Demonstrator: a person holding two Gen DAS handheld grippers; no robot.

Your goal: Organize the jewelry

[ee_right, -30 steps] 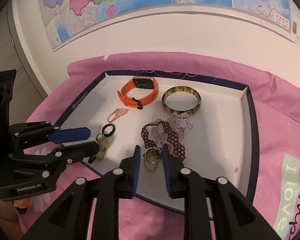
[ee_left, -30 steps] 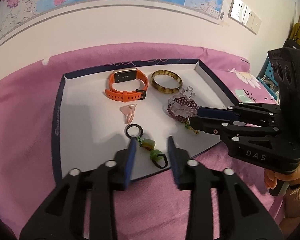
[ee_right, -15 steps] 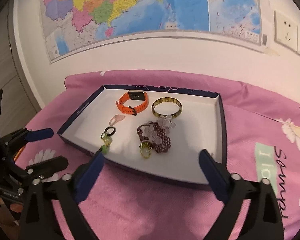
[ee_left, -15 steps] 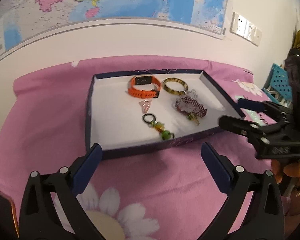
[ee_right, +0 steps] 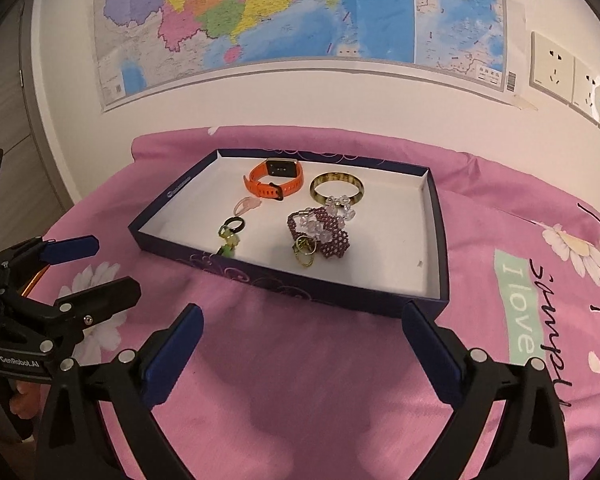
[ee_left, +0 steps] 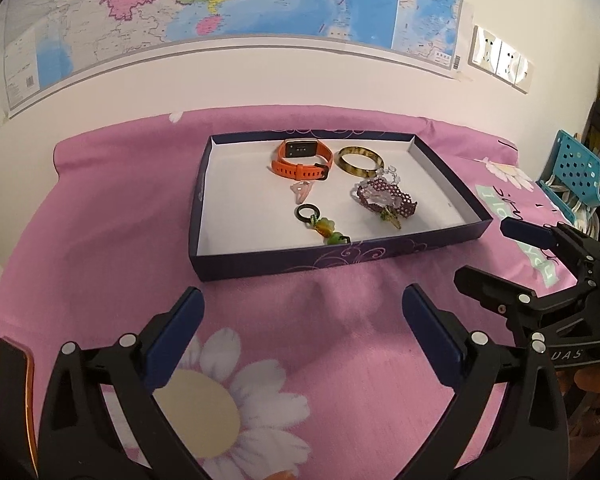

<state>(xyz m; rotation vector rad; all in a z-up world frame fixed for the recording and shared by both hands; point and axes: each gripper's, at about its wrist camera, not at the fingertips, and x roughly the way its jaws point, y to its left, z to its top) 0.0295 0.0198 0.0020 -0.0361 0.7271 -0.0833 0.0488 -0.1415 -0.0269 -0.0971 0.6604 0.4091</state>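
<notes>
A dark blue box lid (ee_left: 340,258) (ee_right: 284,280) with a white floor lies on the pink bedspread. In it lie an orange watch (ee_left: 302,160) (ee_right: 274,182), a tortoiseshell bangle (ee_left: 356,160) (ee_right: 337,188), a purple beaded bracelet with clear beads (ee_left: 386,200) (ee_right: 320,232), a pink clip (ee_left: 301,191) (ee_right: 247,205), a green bead charm on a black ring (ee_left: 320,226) (ee_right: 230,236) and a gold ring charm (ee_right: 305,250). My left gripper (ee_left: 302,312) (ee_right: 96,264) is open and empty, in front of the lid. My right gripper (ee_right: 302,332) (ee_left: 496,254) is open and empty, in front of the lid's right part.
The pink bedspread (ee_left: 100,240) with daisy prints covers the surface up to a white wall with a map (ee_left: 220,0) and sockets (ee_right: 552,68). A blue perforated basket (ee_left: 576,172) stands at the far right. An orange-edged object (ee_left: 28,380) shows at the left edge.
Both grippers have opened wide and pulled back from the lid toward me. The green bead charm and the gold ring charm lie released in the lid.
</notes>
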